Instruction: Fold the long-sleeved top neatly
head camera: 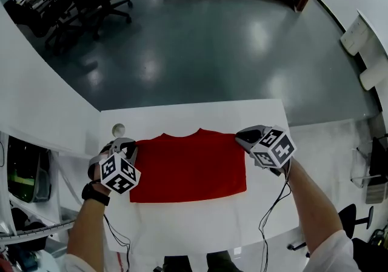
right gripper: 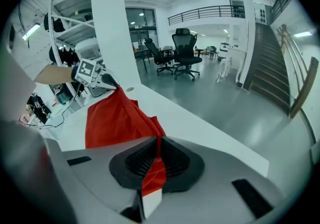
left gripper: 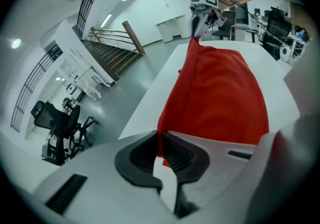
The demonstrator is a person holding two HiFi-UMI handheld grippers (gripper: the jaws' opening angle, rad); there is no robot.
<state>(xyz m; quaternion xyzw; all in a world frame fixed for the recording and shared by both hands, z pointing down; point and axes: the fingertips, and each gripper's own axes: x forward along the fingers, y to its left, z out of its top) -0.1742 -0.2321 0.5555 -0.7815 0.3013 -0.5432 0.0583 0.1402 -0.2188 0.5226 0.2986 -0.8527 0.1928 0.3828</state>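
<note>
Left gripper [head camera: 127, 146] is clamped on the left far corner of the red long-sleeved top [head camera: 188, 168], spread across the white table [head camera: 194, 222], while its right far corner is pinched by the right gripper [head camera: 242, 138].

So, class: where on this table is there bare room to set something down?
Freest: the table strip between the hem of the red top and the near edge. Narrower: between its collar and the far edge. Crowded: its far corners, where the left gripper and right gripper pinch it.
</note>
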